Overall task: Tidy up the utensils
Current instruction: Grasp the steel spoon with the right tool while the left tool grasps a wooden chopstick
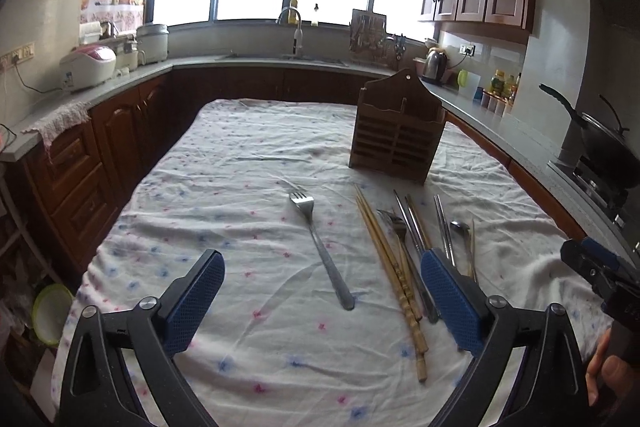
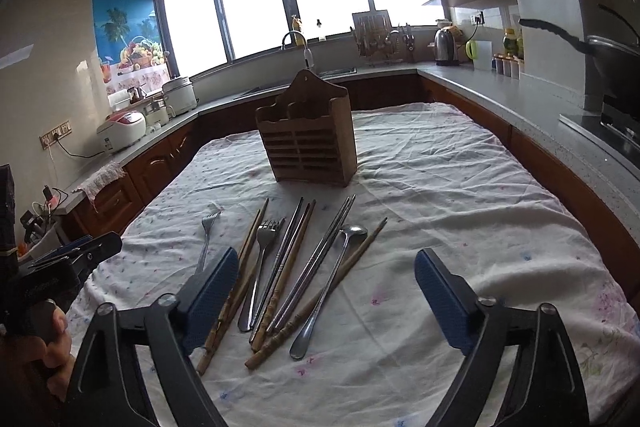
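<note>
The left gripper (image 1: 322, 291) hangs with jaws apart over 1 lone fork (image 1: 320, 247); the right gripper (image 2: 326, 287), jaws apart and empty, hovers above the utensil pile (image 2: 296, 275), the wooden holder (image 2: 308, 135) beyond both.

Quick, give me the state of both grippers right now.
Left gripper: jaws open, holding nothing, above the lone fork.
Right gripper: jaws open, holding nothing, above the utensil pile.

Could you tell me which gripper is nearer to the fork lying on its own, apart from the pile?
Left. The left gripper is open with the lone fork lying between its fingers; the right gripper sits further right, over the utensil pile.
</note>
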The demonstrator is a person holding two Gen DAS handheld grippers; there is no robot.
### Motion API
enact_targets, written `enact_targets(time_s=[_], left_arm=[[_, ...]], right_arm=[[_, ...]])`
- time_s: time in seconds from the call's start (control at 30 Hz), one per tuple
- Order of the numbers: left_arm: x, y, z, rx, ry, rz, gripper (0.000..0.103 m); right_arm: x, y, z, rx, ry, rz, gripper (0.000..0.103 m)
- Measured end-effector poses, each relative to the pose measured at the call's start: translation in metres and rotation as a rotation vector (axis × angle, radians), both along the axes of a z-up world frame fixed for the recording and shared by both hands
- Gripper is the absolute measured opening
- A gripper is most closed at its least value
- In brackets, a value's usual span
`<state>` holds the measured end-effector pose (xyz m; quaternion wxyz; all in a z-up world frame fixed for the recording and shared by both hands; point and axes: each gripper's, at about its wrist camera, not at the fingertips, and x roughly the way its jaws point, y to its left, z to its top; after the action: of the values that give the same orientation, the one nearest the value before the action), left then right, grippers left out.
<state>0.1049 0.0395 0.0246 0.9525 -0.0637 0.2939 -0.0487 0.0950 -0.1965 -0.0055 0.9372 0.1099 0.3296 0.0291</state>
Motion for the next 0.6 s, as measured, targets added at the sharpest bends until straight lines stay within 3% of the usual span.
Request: enact_targets(time_s=[0.2,0.6], left_arm=[[0.045,-0.002,-0.001,-0.047,0.093,-0.057,0.076],[0.149,-0.019,-0.018,-0.062,0.248,-0.157,0.054]], right_arm=[[0.04,-0.008,-0.023,0.063,0.119,0.015,0.048],[0.096,-0.013,-0.059,0.079,0.266,0.031,0.031]])
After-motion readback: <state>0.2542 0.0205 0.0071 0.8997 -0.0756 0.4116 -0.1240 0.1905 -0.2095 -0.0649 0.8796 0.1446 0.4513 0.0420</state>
